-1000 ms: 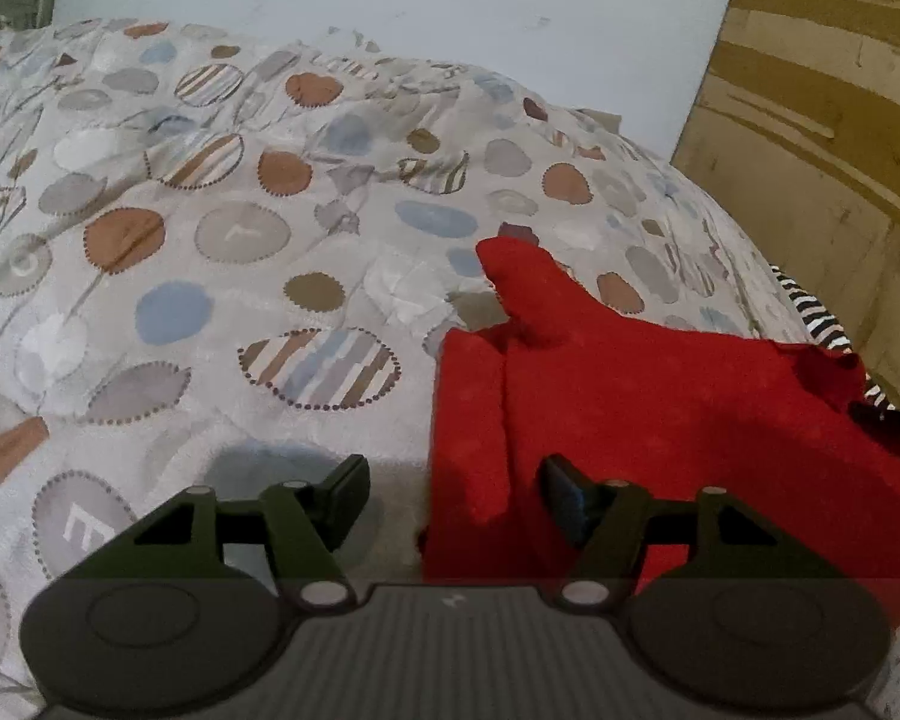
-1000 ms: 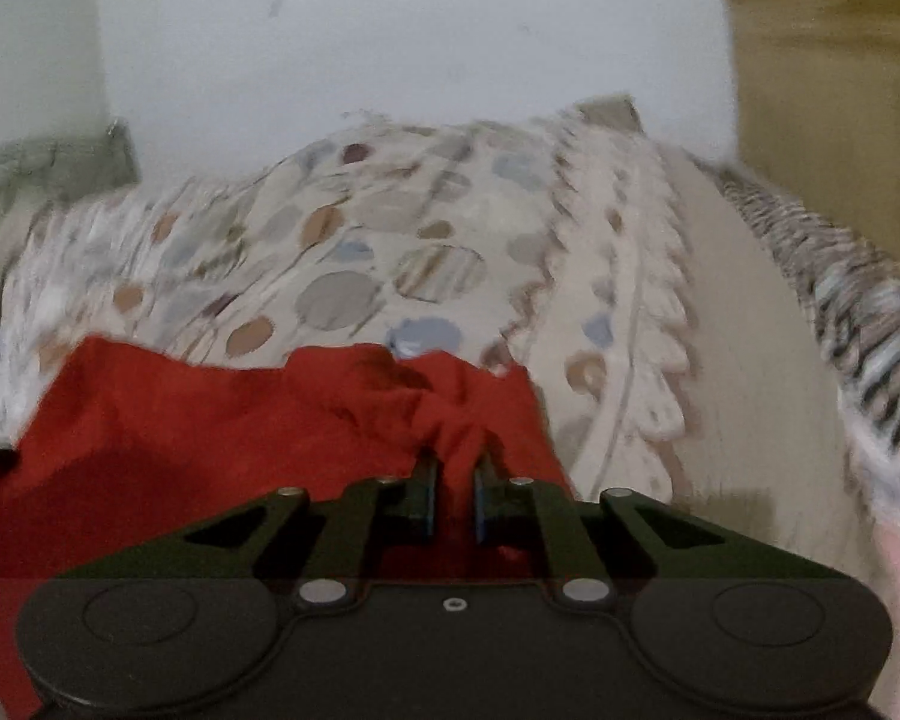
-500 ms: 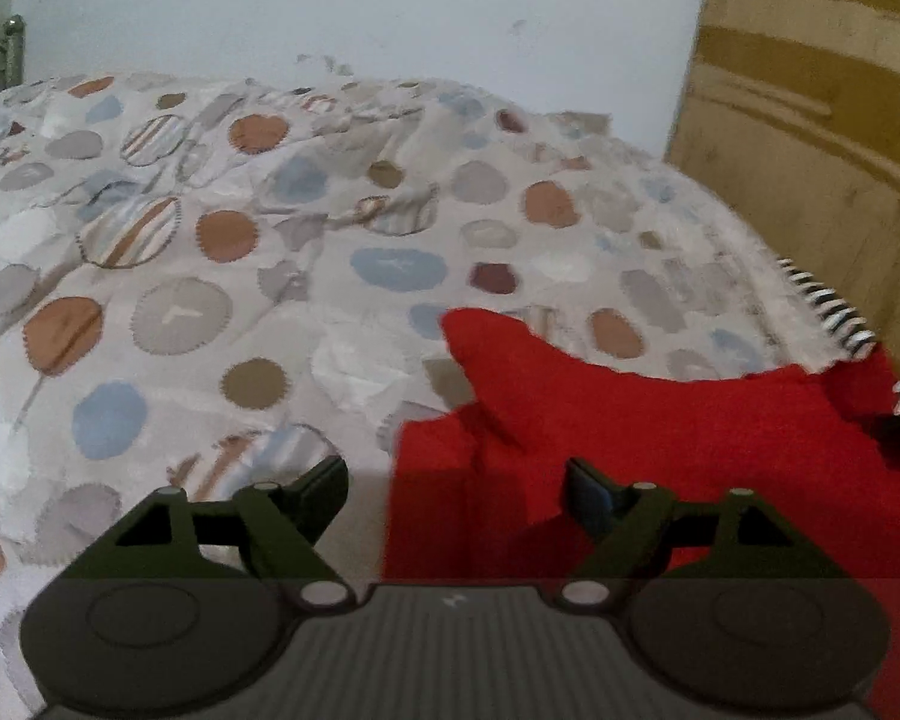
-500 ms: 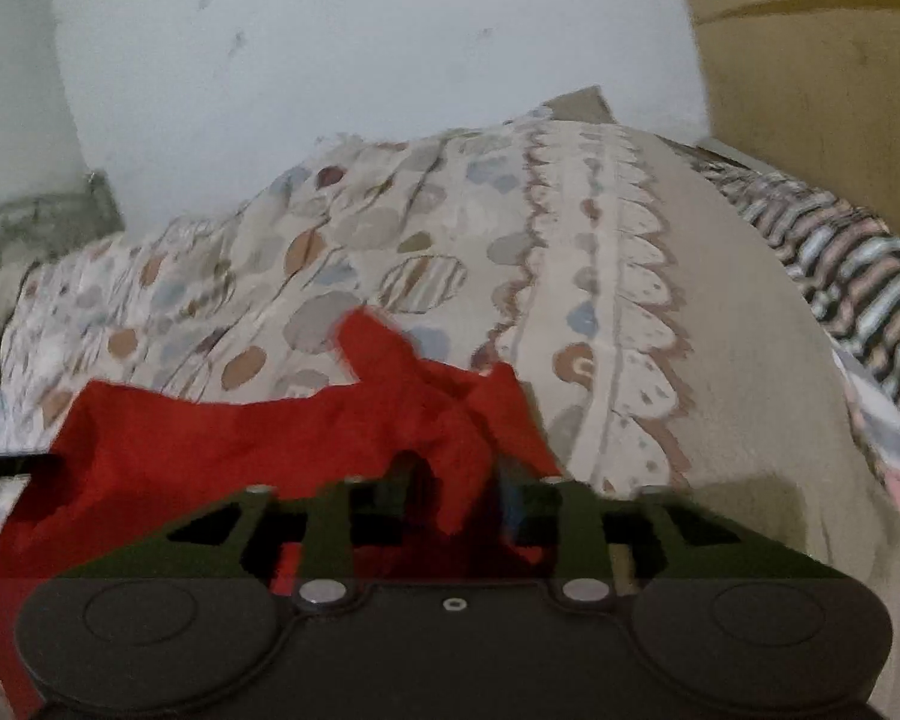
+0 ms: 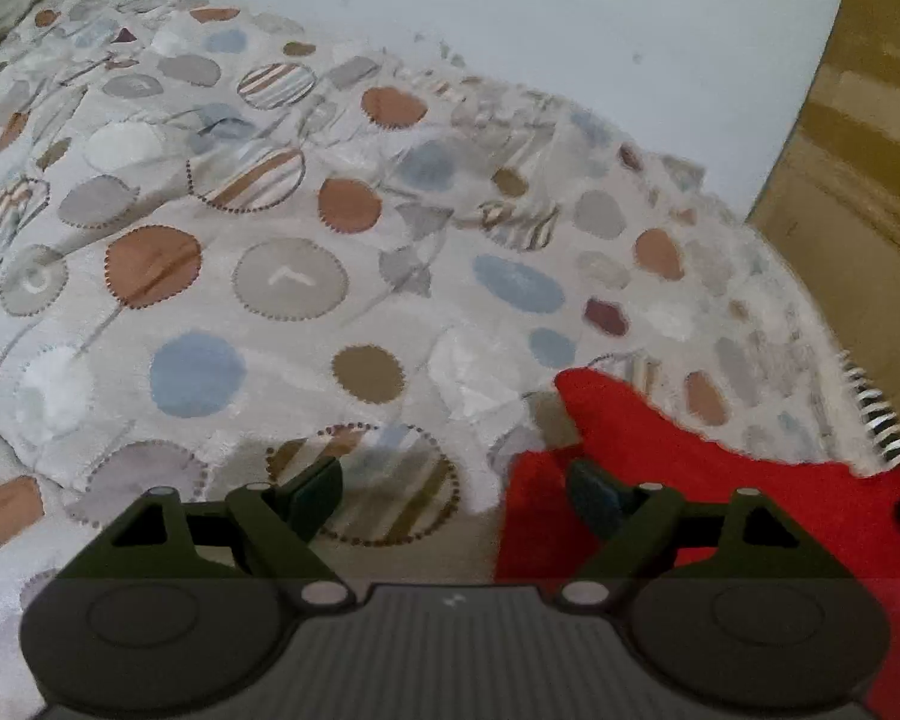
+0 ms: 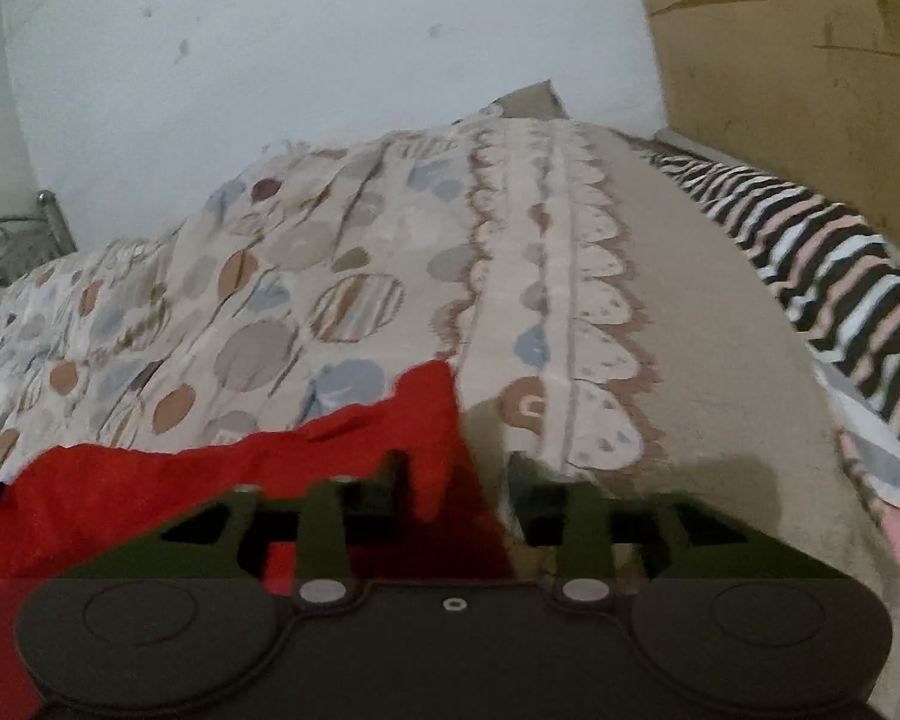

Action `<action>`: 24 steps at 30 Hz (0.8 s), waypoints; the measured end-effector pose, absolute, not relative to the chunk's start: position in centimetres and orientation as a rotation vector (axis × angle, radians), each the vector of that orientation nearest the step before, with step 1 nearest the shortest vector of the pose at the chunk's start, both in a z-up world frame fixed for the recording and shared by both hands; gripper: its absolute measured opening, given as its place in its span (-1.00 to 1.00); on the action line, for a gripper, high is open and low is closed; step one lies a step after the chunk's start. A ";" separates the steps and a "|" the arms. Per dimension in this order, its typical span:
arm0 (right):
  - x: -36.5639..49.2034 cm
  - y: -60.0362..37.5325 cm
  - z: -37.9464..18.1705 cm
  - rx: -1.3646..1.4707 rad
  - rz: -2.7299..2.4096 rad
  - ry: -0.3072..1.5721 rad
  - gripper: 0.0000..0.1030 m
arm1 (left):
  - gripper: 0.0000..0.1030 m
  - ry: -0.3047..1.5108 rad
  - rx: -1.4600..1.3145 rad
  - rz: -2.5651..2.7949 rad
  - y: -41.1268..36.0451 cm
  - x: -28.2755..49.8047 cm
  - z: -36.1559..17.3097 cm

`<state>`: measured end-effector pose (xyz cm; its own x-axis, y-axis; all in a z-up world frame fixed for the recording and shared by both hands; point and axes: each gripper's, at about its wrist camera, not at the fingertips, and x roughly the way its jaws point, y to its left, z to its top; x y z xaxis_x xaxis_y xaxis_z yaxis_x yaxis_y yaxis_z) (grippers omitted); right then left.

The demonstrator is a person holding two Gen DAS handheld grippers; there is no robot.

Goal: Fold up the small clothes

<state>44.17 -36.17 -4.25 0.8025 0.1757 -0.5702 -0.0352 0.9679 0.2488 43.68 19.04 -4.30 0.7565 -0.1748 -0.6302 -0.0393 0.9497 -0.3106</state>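
Right tongs [image 6: 456, 480] released red garment [image 6: 150, 492]; left tongs [image 5: 456, 489] opening, empty.

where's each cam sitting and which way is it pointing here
Left wrist: on the left gripper, angled down across the patterned bedspread toward the wall; its jaws are opening, nothing between them.
Right wrist: on the right gripper, facing down the bed toward the wall; a fold of the red garment stands between its parted fingers.
Shared: garment, bedspread, striped fabric, wall.
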 end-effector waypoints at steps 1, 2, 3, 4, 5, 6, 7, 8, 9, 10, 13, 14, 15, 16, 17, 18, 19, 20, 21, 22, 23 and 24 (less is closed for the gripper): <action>43.9 -36.3 -4.1 0.232 0.117 0.626 -0.08 | 0.68 0.700 -0.343 -0.095 19.4 43.3 -4.0; 43.5 -36.4 -3.9 0.228 0.110 0.622 0.05 | 0.70 0.692 -0.360 -0.112 19.6 42.9 -3.8; 43.0 -36.4 -3.6 0.221 0.102 0.612 0.21 | 0.74 0.686 -0.367 -0.124 19.6 42.6 -3.5; 42.5 -36.4 -3.3 0.214 0.096 0.604 0.30 | 0.76 0.680 -0.367 -0.136 19.6 42.2 -3.2; 42.0 -36.4 -3.0 0.209 0.090 0.595 0.49 | 0.80 0.673 -0.361 -0.151 19.4 41.8 -2.9; 41.5 -36.3 -2.6 0.204 0.092 0.584 0.72 | 0.86 0.665 -0.351 -0.170 19.1 41.4 -2.5; 40.8 -36.2 -2.3 0.199 0.100 0.573 0.86 | 0.89 0.657 -0.341 -0.189 18.8 40.8 -2.3; 40.1 -36.0 -2.0 0.190 0.105 0.560 0.98 | 0.91 0.646 -0.324 -0.209 18.4 40.1 -2.0; 39.4 -35.8 -1.7 0.173 0.110 0.552 0.99 | 0.91 0.638 -0.307 -0.222 18.0 39.5 -1.9; 38.8 -35.6 -1.4 0.154 0.115 0.551 0.99 | 0.91 0.634 -0.281 -0.236 17.5 38.8 -1.9; 36.9 -34.6 -0.8 0.083 0.117 0.544 0.99 | 0.90 0.631 -0.197 -0.250 15.7 37.0 -2.0; 36.3 -34.2 -0.7 0.060 0.116 0.542 0.99 | 0.82 0.633 -0.178 -0.254 15.1 36.5 -2.1; 35.6 -33.7 -0.6 0.038 0.116 0.540 0.99 | 0.68 0.634 -0.172 -0.263 14.7 36.1 -2.2; 34.9 -33.3 -0.5 0.023 0.115 0.540 0.99 | 0.61 0.638 -0.171 -0.276 14.3 35.9 -2.2; 34.3 -32.9 -0.5 0.012 0.115 0.540 0.99 | 0.50 0.646 -0.173 -0.282 13.9 35.7 -2.3; 33.6 -32.4 -0.5 0.002 0.117 0.541 0.99 | 0.40 0.658 -0.174 -0.285 13.8 35.7 -2.4; 33.0 -31.9 -0.5 -0.004 0.122 0.539 0.99 | 0.27 0.678 -0.172 -0.282 13.5 35.9 -2.6; 32.3 -31.5 -0.4 -0.010 0.127 0.538 0.99 | -0.11 0.696 -0.169 -0.276 13.3 35.9 -2.7; 31.6 -31.0 -0.4 -0.023 0.135 0.536 0.99 | -0.56 0.719 -0.167 -0.263 13.3 36.0 -3.0; 31.0 -30.5 -0.4 -0.038 0.140 0.534 0.99 | -0.77 0.737 -0.172 -0.245 13.4 36.0 -3.3; 30.2 -29.9 -0.4 -0.059 0.145 0.529 0.99 | -0.86 0.744 -0.185 -0.227 13.6 35.8 -3.5; 29.7 -29.3 -0.4 -0.078 0.149 0.525 0.99 | -1.00 0.740 -0.206 -0.218 13.9 35.6 -3.6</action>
<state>29.72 -29.28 -0.42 0.8548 0.1213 -0.5047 -0.1610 0.9863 -0.0356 35.65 13.94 -3.62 0.7176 -0.2682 -0.6428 0.1236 0.9573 -0.2614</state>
